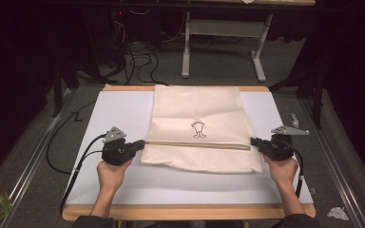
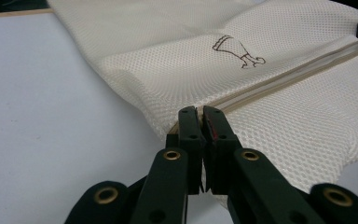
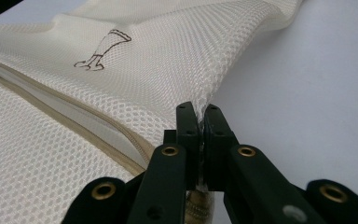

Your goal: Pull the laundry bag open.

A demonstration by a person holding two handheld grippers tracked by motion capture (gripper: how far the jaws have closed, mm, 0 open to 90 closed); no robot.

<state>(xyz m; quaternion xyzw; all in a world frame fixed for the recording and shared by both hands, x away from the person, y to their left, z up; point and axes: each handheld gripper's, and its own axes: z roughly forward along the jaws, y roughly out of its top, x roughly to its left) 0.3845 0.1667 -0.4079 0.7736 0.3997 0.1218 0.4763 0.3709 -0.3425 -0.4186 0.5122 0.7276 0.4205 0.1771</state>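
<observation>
Cream mesh bag (image 1: 199,128) lies flat mid-worktop (image 1: 119,114), small brown emblem (image 1: 198,129) printed on it, zipper (image 1: 197,144) running side to side below the emblem. Zipper looks parted near its right end; contents can't be made out. Left tongs (image 1: 141,144) sit at the bag's left edge, jaws pinched together on the mesh right at the zipper's end. Bag stretches between both tongs. Right tongs (image 1: 254,141) at the bag's right edge, jaws likewise clamped on the mesh seam beside the zipper end. Both hands rest low on the worktop.
</observation>
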